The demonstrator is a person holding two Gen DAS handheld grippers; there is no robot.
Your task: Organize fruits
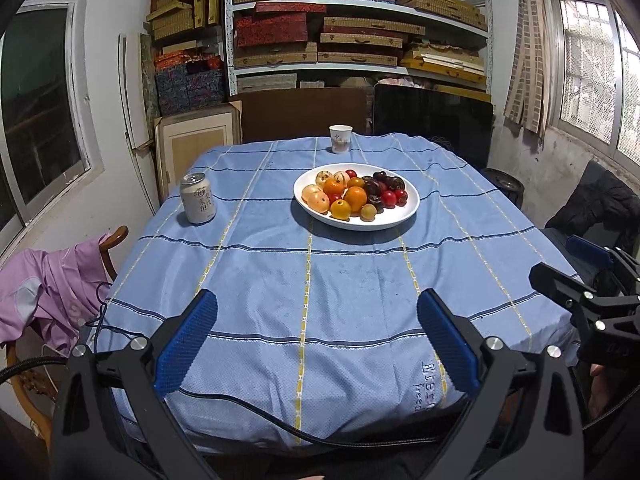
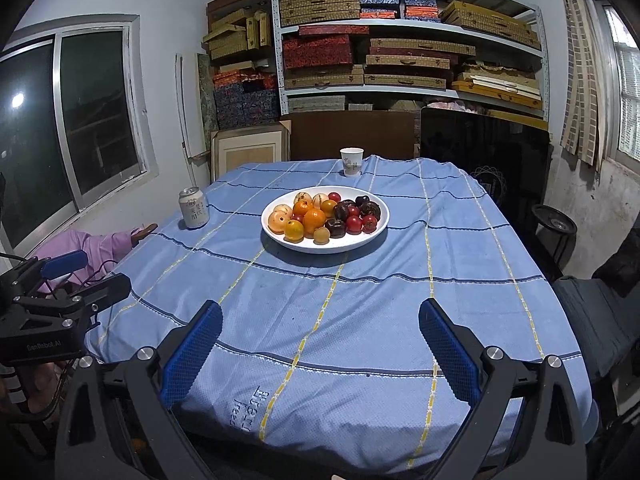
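Left wrist view is showing the fruits (image 1: pixel 354 196) sitting heaped on a white plate (image 1: pixel 394 220), past the middle of the table (image 1: pixel 360 280) toward its far edge. The pale and orange ones are lying on the plate's left side, the dark and red ones on its right. A can (image 1: pixel 197 198) is standing near the table's left edge, well apart from the plate, and a paper cup (image 1: pixel 340 139) is standing at the far edge, behind the plate. The left gripper (image 1: pixel 316 340) is hovering over the near edge with its blue pads (image 1: pixel 186 342) spread wide, holding and touching nothing. In the right wrist view, the right gripper (image 2: pixel 320 348) is likewise hanging over the near edge, jaws gaping wide and empty, well short of the plate. Each gripper is appearing at the side of the other's view.
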